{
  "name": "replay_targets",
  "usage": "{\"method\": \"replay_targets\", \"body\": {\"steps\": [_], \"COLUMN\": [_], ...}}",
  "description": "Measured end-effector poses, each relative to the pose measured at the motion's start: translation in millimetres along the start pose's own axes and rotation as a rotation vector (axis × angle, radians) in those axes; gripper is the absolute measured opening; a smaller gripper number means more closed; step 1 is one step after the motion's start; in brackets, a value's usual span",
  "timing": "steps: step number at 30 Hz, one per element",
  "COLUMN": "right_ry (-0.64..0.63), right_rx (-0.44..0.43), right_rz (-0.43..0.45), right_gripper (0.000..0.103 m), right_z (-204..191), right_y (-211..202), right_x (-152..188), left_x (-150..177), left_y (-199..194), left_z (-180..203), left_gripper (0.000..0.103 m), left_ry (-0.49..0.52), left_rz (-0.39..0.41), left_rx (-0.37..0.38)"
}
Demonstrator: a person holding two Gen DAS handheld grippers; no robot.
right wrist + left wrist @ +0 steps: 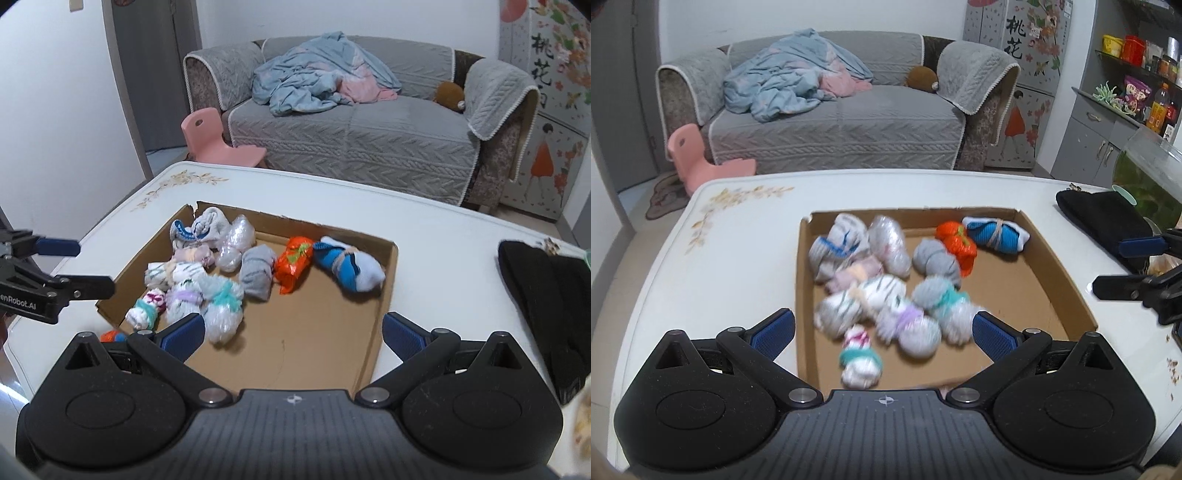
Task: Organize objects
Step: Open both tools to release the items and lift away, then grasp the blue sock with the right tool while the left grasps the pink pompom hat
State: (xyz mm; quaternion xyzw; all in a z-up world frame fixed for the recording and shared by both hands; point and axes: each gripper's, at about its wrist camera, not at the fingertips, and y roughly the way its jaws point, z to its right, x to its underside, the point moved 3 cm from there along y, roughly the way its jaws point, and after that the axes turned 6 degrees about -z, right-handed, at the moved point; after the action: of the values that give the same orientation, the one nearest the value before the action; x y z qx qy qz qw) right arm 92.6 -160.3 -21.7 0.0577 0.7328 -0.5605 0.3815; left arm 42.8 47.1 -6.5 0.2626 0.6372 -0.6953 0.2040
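Hovering empty, jaws spread: left gripper (882, 328), right gripper (291, 328) over box (384, 295); crowded sock rolls (221, 295) risk double pickup.

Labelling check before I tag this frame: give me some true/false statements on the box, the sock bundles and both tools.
1. Both tools are open and empty. True: left tool, right tool.
2. The orange bundle lies next to the blue sock roll. True.
3. The cardboard box stands on the sofa. False: it sits on the white table; the sofa is behind.
4. The right tool grips the blue sock roll. False: it holds nothing.
5. The black cloth is inside the box. False: it lies on the table beside it.
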Motion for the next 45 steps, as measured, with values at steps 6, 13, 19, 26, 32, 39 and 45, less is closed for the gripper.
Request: {"method": "replay_targets", "body": {"steps": [6,13,19,26,32,39,45], "right_ry": [0.024,-0.005,-0.044,-0.118,-0.130,-0.054,-0.023], "right_rx": [-0.008,-0.011,-0.067,-0.046,-0.029,0.023,0.054], "right_rz": [0.032,0.067,0.131,0.138,0.129,0.165,0.169], "right_gripper": [0.102,0.102,0.102,0.102,0.079,0.054,0.056], "right_z": [-5.5,-30.8,-52.2,-74.2,-73.4,-43.2,-28.6], "right_y": [-12.0,-7.7,1.0,20.7,24.9,12.1,8.6], "right_x": [36.7,85.6,122.4,145.7,155.5,171.3,176.5], "left_x": [46.8,98.8,133.7,146.0,148.4,132.8,118.8], "left_y": [-6.2,-5.2,10.0,15.1,19.7,30.0,47.0], "left_z": [-3.6,5.5,2.4,-5.1,2.5,25.4,43.0], "left_gripper": [0.102,0.102,0.102,0.102,0.102,0.102,0.102], "left_ry": [-0.036,-0.043,-0.082,-0.108,-0.063,-0.015,0.011], "left_rz": [0.019,0.100,0.134,0.145,0.138,0.152,0.155], "left_rx": [-0.003,0.004,0.007,0.006,0.038,0.085,0.189]}}
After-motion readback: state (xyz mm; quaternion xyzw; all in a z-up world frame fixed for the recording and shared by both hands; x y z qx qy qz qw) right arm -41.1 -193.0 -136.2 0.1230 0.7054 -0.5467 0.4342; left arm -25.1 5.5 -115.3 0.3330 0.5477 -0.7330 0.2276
